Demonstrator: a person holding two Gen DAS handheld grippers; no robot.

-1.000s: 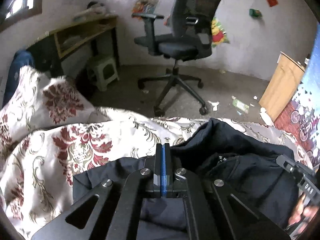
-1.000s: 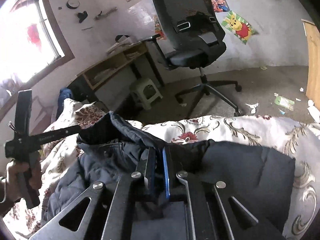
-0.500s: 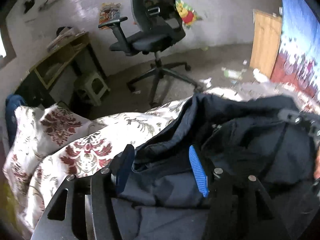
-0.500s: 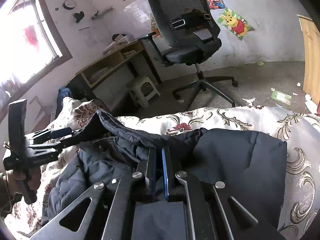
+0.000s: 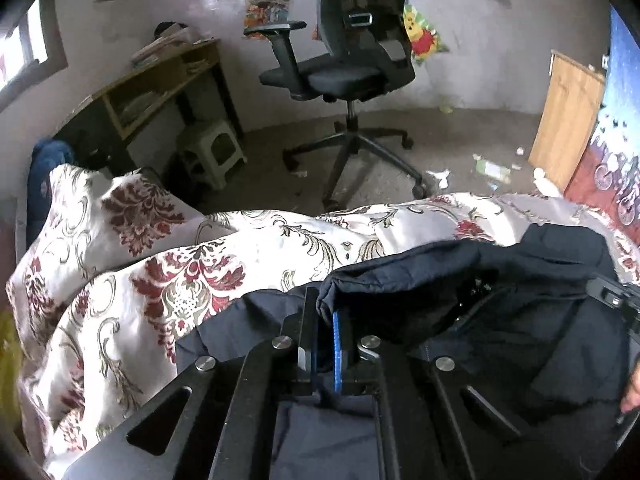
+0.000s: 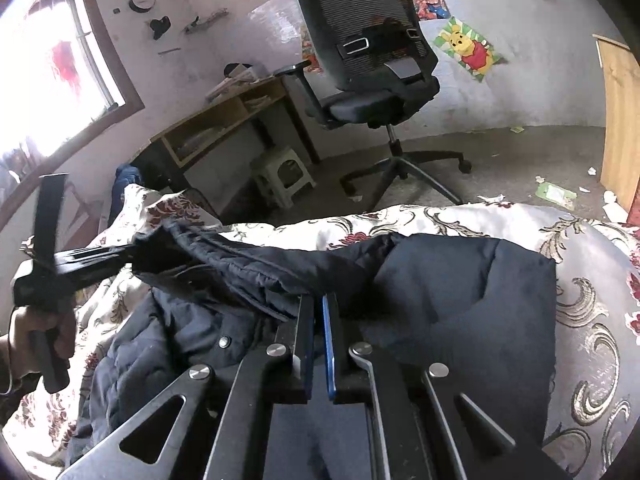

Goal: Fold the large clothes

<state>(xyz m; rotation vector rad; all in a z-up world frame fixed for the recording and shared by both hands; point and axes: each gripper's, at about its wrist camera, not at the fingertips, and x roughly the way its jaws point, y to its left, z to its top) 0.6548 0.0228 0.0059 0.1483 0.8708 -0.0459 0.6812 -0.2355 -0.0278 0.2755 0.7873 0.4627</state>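
A large dark navy padded jacket [image 6: 460, 292] lies spread over a cream bedcover patterned with red and gold flowers [image 5: 192, 280], and both claws have hold of it. The left gripper [image 5: 325, 320] has just snapped its jaws shut, and a fold of the jacket's edge is pinched between the black pad and the blue one. From the right wrist view that same left gripper [image 6: 132, 254] is off at the jacket's far left corner, lifting it clear of the bedcover, with the person's hand [image 6: 38, 330] wrapped round its handle. The right gripper [image 6: 316, 316] sits near the middle of the garment, jaws closed on a raised ridge of dark cloth, so the fabric stretches in a taut line between the two claws. The rest of the jacket lies flat to the right. Beyond the bed stands a black mesh office chair [image 6: 372, 64].
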